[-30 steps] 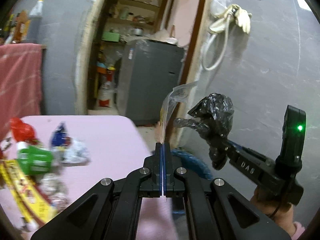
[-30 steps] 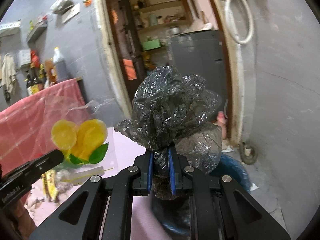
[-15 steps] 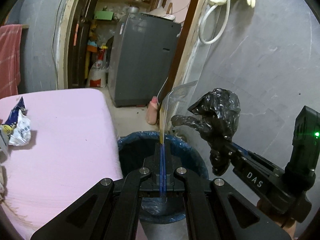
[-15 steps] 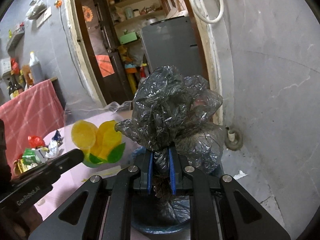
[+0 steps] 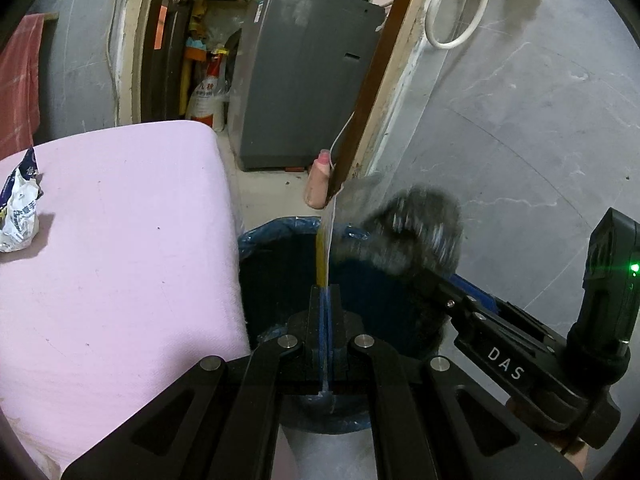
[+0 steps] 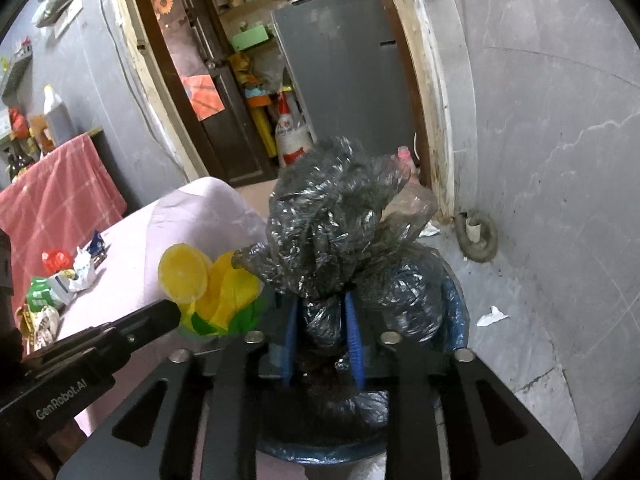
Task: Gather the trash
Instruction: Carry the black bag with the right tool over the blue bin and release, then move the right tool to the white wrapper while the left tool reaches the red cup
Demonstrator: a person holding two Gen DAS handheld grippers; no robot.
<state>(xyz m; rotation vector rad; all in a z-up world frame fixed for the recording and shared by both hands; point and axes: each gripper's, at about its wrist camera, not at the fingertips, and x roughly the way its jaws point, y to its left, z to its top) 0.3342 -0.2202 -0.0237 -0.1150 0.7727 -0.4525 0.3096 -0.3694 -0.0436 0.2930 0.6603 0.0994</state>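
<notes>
My left gripper [image 5: 326, 292] is shut on a thin clear wrapper [image 5: 325, 240] printed with yellow lemon slices [image 6: 208, 292], held upright over the blue-lined trash bin [image 5: 280, 236]. In the right wrist view the left gripper [image 6: 168, 312] comes in from the left. My right gripper [image 6: 322, 332] hangs over the same bin [image 6: 456, 312]. Its jaws are opening, and the neck of a crumpled black plastic bag [image 6: 320, 220] stands between the blue pads [image 6: 354, 332] with small gaps either side. In the left wrist view that bag [image 5: 412, 236] is blurred beside the right gripper [image 5: 420, 276].
A pink-covered table [image 5: 120, 240] borders the bin on the left, with several wrappers [image 6: 60, 280] at its far end. A grey wall rises on the right. Behind the bin are a doorway, a grey appliance [image 5: 304, 80] and a pink bottle [image 5: 318, 184] on the floor.
Both grippers have sunk and swung from over the table to above the bin. The right jaws, clamped on the black bag before, have parted. The left grip is unchanged.
</notes>
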